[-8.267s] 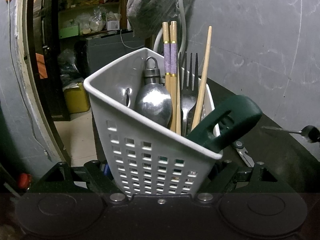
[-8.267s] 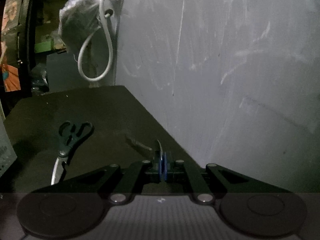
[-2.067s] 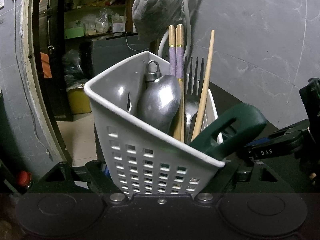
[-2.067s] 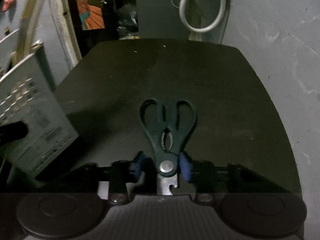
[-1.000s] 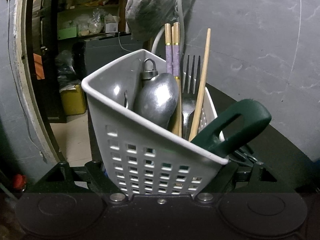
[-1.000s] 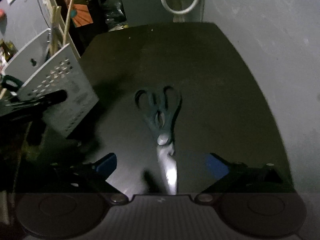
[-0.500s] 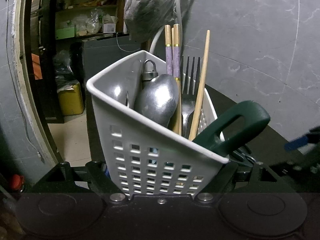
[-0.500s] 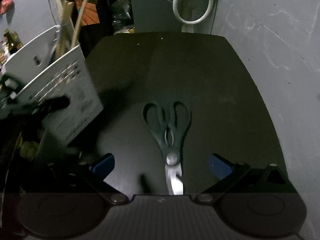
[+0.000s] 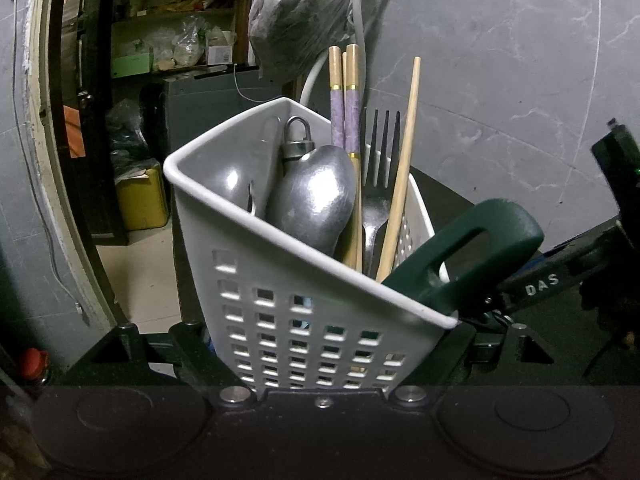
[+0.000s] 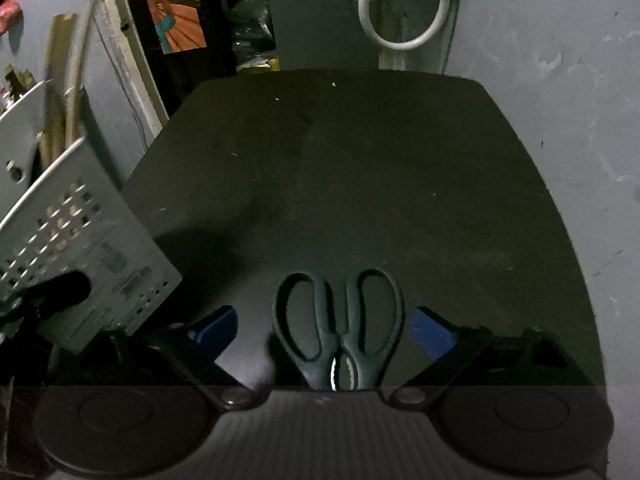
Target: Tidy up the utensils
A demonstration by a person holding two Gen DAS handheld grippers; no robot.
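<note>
One scissors (image 10: 340, 324) between spread right hand-held gripper (image 10: 326, 328) fingers.

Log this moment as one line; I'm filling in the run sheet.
left gripper: shut on white utensil basket | right gripper: open, straddling scissors on black table | scissors: not yet gripped

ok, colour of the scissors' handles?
Dark green scissors handles, seen best in the right wrist view.

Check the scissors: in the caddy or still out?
Out. The scissors lie flat on the dark table, between the open right gripper fingers.
</note>
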